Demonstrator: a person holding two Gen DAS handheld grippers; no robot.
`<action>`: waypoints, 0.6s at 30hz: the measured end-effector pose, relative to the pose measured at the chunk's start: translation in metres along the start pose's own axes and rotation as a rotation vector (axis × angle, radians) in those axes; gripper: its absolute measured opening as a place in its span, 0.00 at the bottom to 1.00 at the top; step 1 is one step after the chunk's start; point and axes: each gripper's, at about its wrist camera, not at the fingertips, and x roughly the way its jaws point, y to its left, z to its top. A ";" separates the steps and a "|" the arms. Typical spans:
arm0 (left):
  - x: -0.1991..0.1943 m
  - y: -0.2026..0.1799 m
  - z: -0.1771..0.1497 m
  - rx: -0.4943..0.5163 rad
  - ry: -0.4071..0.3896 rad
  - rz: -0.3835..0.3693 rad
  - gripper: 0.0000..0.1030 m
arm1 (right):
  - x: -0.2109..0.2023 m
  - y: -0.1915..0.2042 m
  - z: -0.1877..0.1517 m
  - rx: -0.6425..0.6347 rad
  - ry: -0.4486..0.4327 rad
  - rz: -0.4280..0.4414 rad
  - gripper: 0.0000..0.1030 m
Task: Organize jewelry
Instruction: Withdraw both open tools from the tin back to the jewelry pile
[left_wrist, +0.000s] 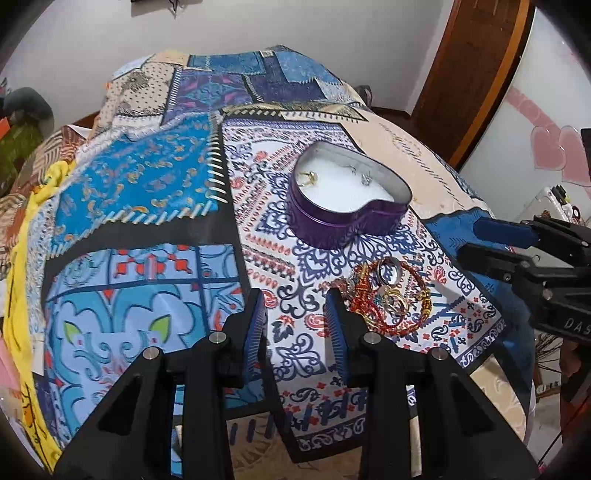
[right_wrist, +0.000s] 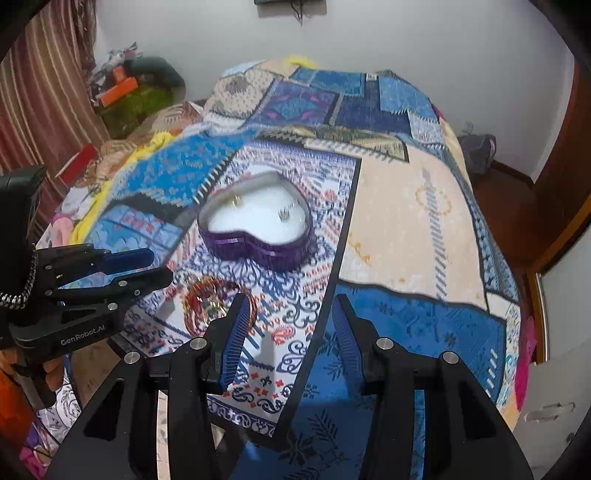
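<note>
A purple heart-shaped tin (left_wrist: 347, 225) (right_wrist: 258, 253) with a white lining stands open on the patchwork bedcover. Inside lie a gold ring (left_wrist: 308, 178) (right_wrist: 235, 201) and small silver pieces (left_wrist: 364, 177) (right_wrist: 284, 214). In front of the tin sits a pile of jewelry (left_wrist: 388, 295) (right_wrist: 210, 299): red and gold bangles with rings on top. My left gripper (left_wrist: 295, 299) (right_wrist: 159, 265) is open just left of the pile, with only cloth between its fingers. My right gripper (right_wrist: 291, 301) (left_wrist: 471, 240) is open to the pile's right and holds nothing.
The bedcover (left_wrist: 147, 177) (right_wrist: 399, 229) drapes over a bed that falls away at its edges. A yellow cloth (left_wrist: 22, 266) and clutter (right_wrist: 125, 88) lie along the left side. A wooden door frame (left_wrist: 461, 74) and the floor are to the right.
</note>
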 end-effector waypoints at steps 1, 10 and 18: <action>0.001 -0.001 0.000 0.002 0.000 -0.002 0.32 | 0.002 0.000 -0.001 -0.001 0.006 -0.001 0.42; 0.008 -0.012 0.006 0.029 -0.005 -0.049 0.32 | 0.017 0.002 -0.008 -0.032 0.054 -0.011 0.42; 0.014 -0.019 0.012 0.049 -0.008 -0.087 0.32 | 0.020 0.005 -0.004 -0.049 0.057 0.002 0.42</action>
